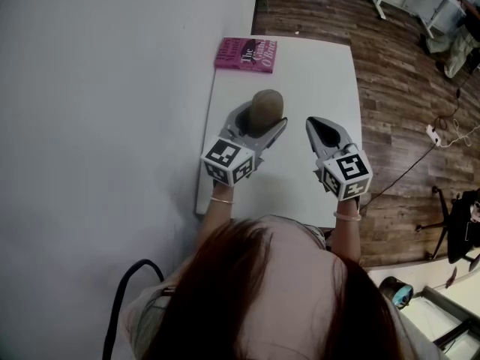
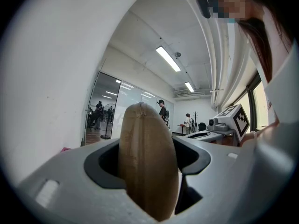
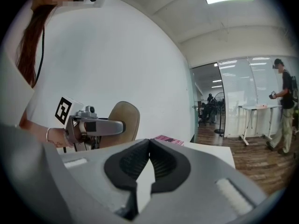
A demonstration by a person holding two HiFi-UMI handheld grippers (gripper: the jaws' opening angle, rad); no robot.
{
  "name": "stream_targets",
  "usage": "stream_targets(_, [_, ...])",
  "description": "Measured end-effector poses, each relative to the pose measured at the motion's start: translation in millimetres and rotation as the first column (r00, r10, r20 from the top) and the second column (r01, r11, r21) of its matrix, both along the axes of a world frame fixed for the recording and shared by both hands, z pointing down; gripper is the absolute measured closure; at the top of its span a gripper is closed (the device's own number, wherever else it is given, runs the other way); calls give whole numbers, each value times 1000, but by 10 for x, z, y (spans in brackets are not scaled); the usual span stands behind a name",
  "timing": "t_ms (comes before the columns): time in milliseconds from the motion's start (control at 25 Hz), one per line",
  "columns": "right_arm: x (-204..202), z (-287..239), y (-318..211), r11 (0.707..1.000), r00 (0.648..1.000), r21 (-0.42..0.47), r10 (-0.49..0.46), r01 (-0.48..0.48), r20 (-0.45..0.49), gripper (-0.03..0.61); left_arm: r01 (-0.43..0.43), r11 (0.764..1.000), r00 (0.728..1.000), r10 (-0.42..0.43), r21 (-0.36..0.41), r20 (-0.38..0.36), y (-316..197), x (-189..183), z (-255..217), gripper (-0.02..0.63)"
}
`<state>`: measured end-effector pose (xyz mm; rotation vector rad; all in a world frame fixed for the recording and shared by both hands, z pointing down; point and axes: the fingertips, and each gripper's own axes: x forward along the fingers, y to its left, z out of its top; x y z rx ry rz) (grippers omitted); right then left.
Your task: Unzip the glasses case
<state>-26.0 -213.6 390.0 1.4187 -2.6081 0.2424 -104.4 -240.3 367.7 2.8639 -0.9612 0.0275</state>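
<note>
- Pink book (image 1: 246,54): the cover carried white lettering. Only the word "The" could be read with fair confidence; the remaining words were too small to make out.
- Left cube (image 1: 229,161) and right cube (image 1: 346,174): each visible face bore a black-and-white square marker, a coded pattern rather than readable characters.

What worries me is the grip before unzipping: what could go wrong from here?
1. The left gripper clamps the glasses case with its seam running between the jaws, which may hinder the zipper's travel.
2. No zipper pull shows in any view; the shut right gripper, apart from the case, could miss it.
3. Pulling might twist the upright case in the grip.
</note>
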Motion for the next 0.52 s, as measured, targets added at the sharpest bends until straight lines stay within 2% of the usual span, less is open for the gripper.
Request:
stream_targets(240, [-3,42,-23,1000,1000,5,6,-6,-7,575,7,1000,1000,-7,-3,18,-48,-13,85,298])
stream_targets(520, [-4,31,-19,1000,1000,9,21,-21,8,575,-13,1000,1000,13,-10,0,-14,12,90,298])
